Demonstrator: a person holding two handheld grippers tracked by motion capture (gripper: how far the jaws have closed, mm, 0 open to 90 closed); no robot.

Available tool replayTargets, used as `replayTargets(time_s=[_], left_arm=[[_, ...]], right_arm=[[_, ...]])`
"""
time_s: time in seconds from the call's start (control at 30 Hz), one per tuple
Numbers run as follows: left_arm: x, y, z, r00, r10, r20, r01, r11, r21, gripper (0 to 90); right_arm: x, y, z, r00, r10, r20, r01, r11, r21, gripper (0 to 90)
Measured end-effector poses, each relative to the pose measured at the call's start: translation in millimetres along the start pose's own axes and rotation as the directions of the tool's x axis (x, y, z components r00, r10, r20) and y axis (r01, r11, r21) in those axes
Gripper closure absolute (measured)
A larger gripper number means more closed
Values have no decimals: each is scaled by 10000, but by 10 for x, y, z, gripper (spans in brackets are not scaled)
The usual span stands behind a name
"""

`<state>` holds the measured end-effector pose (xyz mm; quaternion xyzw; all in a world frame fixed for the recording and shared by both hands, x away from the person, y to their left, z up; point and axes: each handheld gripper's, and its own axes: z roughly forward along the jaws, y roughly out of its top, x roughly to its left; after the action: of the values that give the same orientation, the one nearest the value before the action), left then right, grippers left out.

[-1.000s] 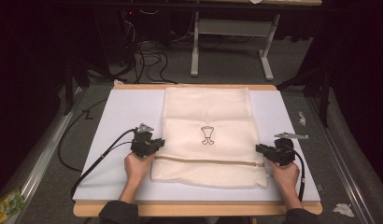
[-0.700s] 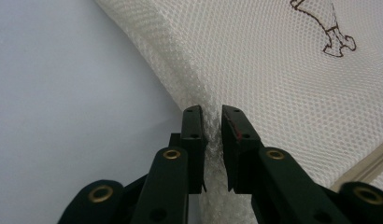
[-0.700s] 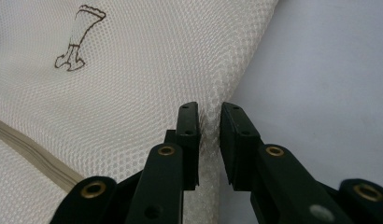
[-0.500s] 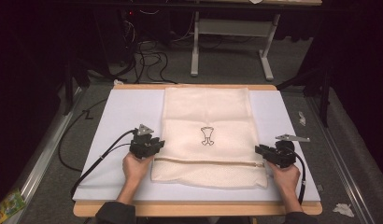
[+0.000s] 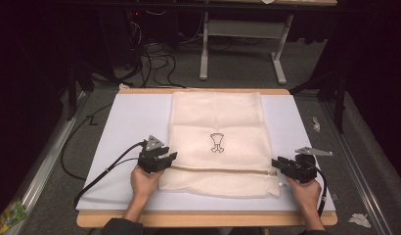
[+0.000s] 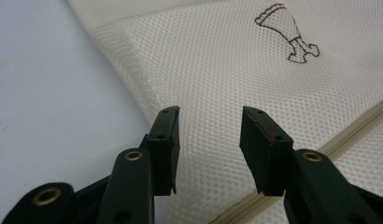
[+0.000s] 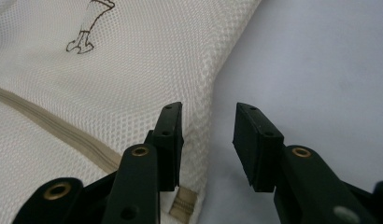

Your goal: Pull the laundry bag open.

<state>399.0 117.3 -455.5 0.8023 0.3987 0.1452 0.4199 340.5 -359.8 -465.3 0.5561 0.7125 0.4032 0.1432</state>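
A cream mesh bag (image 5: pixel 218 117) with a brown emblem (image 5: pixel 216 143) lies flat on the white board (image 5: pixel 125 122). A beige zipper (image 5: pixel 223 170) runs across its near part. My left gripper (image 5: pixel 170 156) is at the bag's left edge by the zipper. Its jaws have just been opening and stand apart over the mesh (image 6: pixel 236 70), pressing on nothing. My right gripper (image 5: pixel 278 163) is at the bag's right edge, its jaws also just opening. The bag's edge (image 7: pixel 110 70) and zipper end (image 7: pixel 54 126) lie below the gap of the right gripper (image 7: pixel 208 126).
The board rests on a wooden table (image 5: pixel 203 220). A black cable (image 5: pixel 105 169) trails left from the left gripper. A metal frame (image 5: pixel 242 44) and more cables stand on the grey floor beyond. Paper scraps (image 5: pixel 357 219) lie at the right.
Both pairs of jaws have spread apart from nearly shut. The two hands have drawn slightly back toward the near edge of the table. The bag lies as before.
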Motion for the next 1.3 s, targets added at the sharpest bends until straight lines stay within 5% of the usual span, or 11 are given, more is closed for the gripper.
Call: replayTargets(time_s=[0.27, 0.77, 0.93, 1.1, 1.3], left_arm=[[-173, 54, 89, 9991, 399, 174, -401, 9991, 111, 560], [-419, 137, 405, 9941, 891, 619, -930, 9937, 627, 543], [-433, 136, 454, 9936, 940, 632, -990, 9917, 816, 546], [-447, 129, 521, 9932, 1031, 547, -1082, 9892, 993, 551], [-469, 143, 526, 9924, 1066, 616, -1123, 9888, 988, 552]], right_arm=[[-21, -94, -54, 10000, -45, -57, 45, 10000, 52, 607], [34, -76, 102, 9966, -317, -764, 355, 9981, 495, 508], [34, -68, 150, 9938, -121, -1102, 174, 9987, 475, 578], [-1, -47, 158, 9926, 208, -1198, -134, 9979, 629, 757], [62, 21, 119, 9939, -242, -1077, 316, 9972, 678, 865]])
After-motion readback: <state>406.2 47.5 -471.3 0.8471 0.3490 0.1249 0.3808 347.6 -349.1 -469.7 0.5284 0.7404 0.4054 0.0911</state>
